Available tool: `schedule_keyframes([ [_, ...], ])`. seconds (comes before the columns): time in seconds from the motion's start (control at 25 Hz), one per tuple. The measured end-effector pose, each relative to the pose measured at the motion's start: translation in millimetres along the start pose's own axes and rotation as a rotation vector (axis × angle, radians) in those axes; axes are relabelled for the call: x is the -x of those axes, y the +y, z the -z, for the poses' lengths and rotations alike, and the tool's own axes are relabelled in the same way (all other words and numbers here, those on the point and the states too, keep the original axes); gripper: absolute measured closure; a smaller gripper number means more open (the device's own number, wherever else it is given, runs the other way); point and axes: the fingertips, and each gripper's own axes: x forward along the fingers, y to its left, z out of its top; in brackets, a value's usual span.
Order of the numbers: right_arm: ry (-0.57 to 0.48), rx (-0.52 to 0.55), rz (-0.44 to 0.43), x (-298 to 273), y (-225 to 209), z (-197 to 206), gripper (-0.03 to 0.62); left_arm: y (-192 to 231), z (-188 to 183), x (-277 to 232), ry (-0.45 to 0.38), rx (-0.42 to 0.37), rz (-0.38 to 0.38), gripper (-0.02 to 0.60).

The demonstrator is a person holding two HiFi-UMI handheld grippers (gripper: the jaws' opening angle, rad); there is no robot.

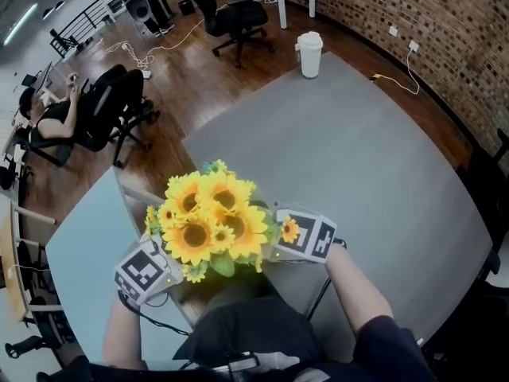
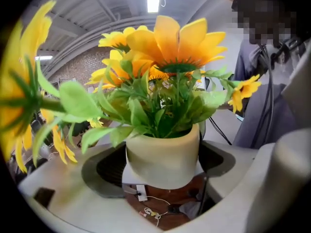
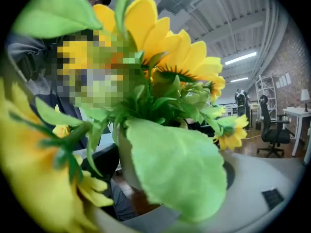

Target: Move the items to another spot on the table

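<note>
A bunch of artificial sunflowers (image 1: 211, 221) in a cream pot (image 2: 163, 154) hangs over the gap between two tables, right in front of me. My left gripper (image 1: 176, 263) reaches under the blooms from the left. In the left gripper view my left gripper (image 2: 163, 174) has a jaw against each side of the pot, with wooden floor showing below it. My right gripper (image 1: 276, 241) comes in from the right. In the right gripper view my right gripper (image 3: 160, 191) closes round the pot (image 3: 127, 165), which a big green leaf (image 3: 180, 169) mostly hides.
A large grey table (image 1: 358, 173) spreads ahead and to the right; a pale blue table (image 1: 87, 245) lies at the left. A white bin (image 1: 309, 54) stands beyond the grey table. Office chairs (image 1: 238, 14) and a seated person (image 1: 48, 118) are further back on the wooden floor.
</note>
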Motion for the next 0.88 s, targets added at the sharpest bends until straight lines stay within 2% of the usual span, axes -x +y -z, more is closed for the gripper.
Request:
schedule_keyframes([
  [0.16,-0.007,0.015,-0.018,-18,-6,-8,0.135,14,6,12,0.004,0.012,-0.034,0.098],
  [0.44,0.038,0.005,-0.059,-59,-22,-3,0.135,42,37,22,-0.019,0.057,-0.055,0.098],
  [0.6,0.060,-0.022,-0.091,-96,-44,-22,0.135,82,53,44,-0.048,0.074,-0.052,0.100],
  [0.76,0.111,-0.007,-0.141,-137,-69,-44,0.135,127,67,69,-0.101,0.143,-0.096,0.099],
  [0.88,0.150,0.027,-0.160,-174,-87,-58,0.135,161,86,87,-0.150,0.151,-0.124,0.099],
])
